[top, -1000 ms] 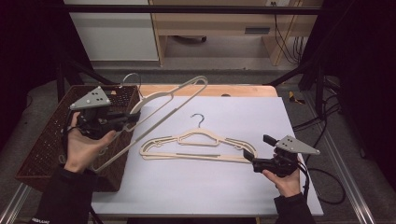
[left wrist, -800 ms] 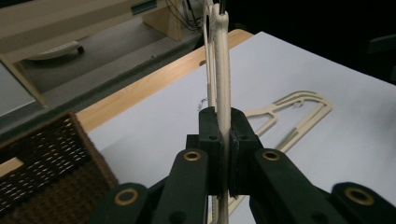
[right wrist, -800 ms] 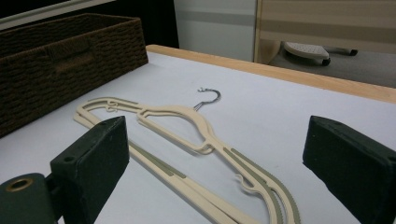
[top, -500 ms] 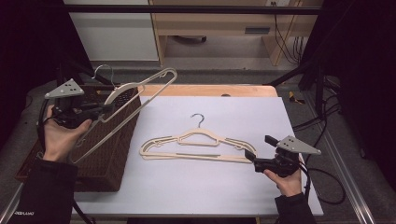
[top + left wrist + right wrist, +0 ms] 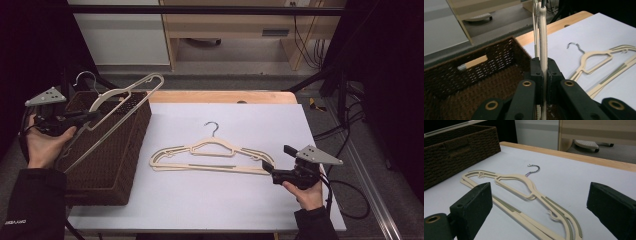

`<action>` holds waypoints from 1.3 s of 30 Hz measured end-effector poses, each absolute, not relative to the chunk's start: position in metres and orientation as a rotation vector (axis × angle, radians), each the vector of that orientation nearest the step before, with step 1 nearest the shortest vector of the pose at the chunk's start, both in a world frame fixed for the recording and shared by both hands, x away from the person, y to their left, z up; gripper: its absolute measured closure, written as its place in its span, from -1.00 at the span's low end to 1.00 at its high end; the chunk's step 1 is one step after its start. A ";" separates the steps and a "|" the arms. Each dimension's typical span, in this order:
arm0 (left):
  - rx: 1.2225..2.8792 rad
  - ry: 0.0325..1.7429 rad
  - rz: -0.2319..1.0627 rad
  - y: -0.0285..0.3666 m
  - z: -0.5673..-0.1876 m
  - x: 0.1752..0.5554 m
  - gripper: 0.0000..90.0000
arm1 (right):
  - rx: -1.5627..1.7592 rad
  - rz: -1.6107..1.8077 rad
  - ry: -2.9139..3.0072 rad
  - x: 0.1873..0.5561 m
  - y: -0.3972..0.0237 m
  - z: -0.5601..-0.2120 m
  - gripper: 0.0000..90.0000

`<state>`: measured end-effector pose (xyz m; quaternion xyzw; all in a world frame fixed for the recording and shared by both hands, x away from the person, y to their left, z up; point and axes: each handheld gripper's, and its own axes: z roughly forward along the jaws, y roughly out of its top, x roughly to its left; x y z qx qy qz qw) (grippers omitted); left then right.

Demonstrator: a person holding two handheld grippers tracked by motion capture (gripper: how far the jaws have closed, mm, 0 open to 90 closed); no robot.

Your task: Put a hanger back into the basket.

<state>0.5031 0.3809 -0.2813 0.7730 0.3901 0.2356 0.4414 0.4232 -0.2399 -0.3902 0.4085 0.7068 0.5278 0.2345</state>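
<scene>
High view: two cream hangers counted, one wicker basket (image 5: 107, 165), two grippers.

Held hanger (image 5: 117, 112): clamped in the left gripper (image 5: 92, 116), jaws pressed together on its thin cream bar. It runs away from the jaws on both sides, its metal hook up and behind the jaws, its long arm reaching forward past them toward the table (image 5: 260, 120). It hangs over the basket, which sits directly below the left gripper. In the left gripper view the bar (image 5: 543, 50) stands upright between the two black jaws, pads tight on both sides, basket interior (image 5: 474, 82) beneath and behind.

Second hanger (image 5: 212, 155): flat on the white table, hook pointing away from the person. It lies well to the side of the left gripper, beyond the basket's edge. Its near end lies just ahead of the right gripper (image 5: 267, 167), close to the jaw tips; contact cannot be judged from above.

Right gripper view: jaws wide apart, nothing between the pads. The flat hanger (image 5: 524, 192) lies ahead of and between the jaws, its ridged end nearest, its hook (image 5: 534, 168) farthest. Basket (image 5: 459, 152) is off ahead, beyond the left-hand jaw.
</scene>
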 end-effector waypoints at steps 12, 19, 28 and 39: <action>1.917 1.058 0.581 0.417 -0.305 0.505 0.92 | 1.127 1.446 1.938 0.424 -0.241 -0.391 -0.85; 1.949 1.067 0.566 0.429 -0.313 0.501 0.92 | 1.133 1.442 1.949 0.425 -0.240 -0.392 -0.86; 2.000 1.115 0.557 0.435 -0.329 0.500 0.92 | 1.132 1.440 1.950 0.425 -0.240 -0.393 -0.87; 2.005 1.258 0.480 0.430 -0.374 0.510 0.91 | 1.134 1.437 1.957 0.426 -0.239 -0.394 -0.87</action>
